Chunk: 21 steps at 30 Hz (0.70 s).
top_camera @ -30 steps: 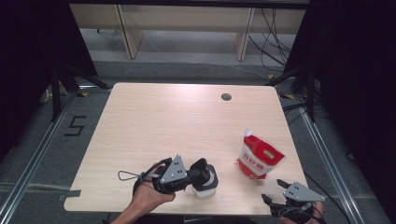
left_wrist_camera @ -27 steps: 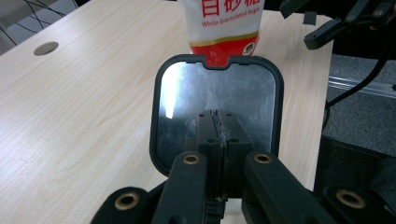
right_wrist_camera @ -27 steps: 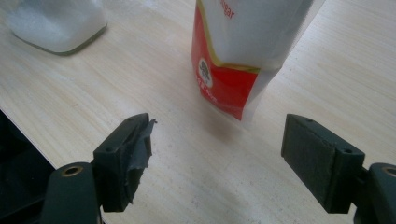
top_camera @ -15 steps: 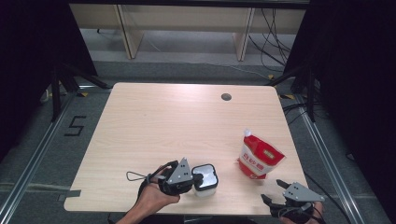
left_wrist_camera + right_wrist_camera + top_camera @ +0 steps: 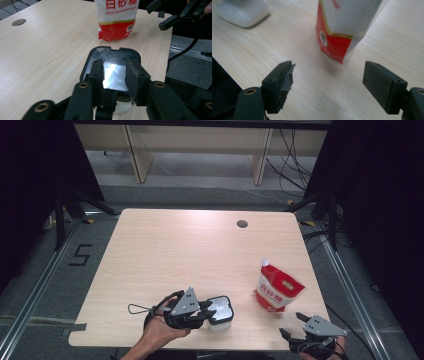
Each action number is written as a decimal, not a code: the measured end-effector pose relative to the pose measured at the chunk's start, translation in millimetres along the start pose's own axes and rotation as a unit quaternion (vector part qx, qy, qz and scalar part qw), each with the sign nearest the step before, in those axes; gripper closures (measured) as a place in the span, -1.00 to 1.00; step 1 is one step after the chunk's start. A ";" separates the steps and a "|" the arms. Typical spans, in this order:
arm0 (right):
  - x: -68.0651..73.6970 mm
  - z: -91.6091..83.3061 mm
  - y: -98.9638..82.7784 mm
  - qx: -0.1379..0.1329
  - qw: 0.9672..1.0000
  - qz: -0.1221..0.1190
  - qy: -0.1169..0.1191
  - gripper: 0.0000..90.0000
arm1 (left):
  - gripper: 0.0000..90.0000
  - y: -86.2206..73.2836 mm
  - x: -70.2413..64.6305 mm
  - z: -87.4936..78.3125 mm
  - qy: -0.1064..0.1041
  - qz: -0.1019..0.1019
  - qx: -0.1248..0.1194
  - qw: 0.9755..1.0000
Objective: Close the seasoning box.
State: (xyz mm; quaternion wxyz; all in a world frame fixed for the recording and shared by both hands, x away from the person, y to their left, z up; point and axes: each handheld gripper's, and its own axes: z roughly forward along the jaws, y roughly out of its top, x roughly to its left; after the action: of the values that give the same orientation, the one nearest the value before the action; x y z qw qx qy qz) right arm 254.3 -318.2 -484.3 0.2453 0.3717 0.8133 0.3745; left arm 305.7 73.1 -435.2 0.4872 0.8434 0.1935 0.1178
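Left gripper [image 5: 207,312] jaws just opened, pads off container [image 5: 220,310]; container on table [image 5: 165,250], rim between parted jaws.

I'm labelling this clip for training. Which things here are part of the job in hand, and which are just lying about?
In the job:
- small white container with a clear lid, at the left gripper, whose fingers have just been opening
- red and white sugar bag, standing ahead of the open right gripper

Just there:
- table
- round hole in it
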 end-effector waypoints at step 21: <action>1.2 -0.3 0.1 0.004 1.000 0.001 0.002 -0.45 | -0.35 -55.8 8.2 -44.6 0.032 -0.060 0.028 0.997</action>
State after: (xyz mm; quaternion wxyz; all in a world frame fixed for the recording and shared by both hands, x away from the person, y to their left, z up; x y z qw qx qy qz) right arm 253.4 -317.3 -484.2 0.2416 0.3725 0.8152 0.3719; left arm 283.9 136.4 -461.3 0.4627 0.8397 0.2622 0.1097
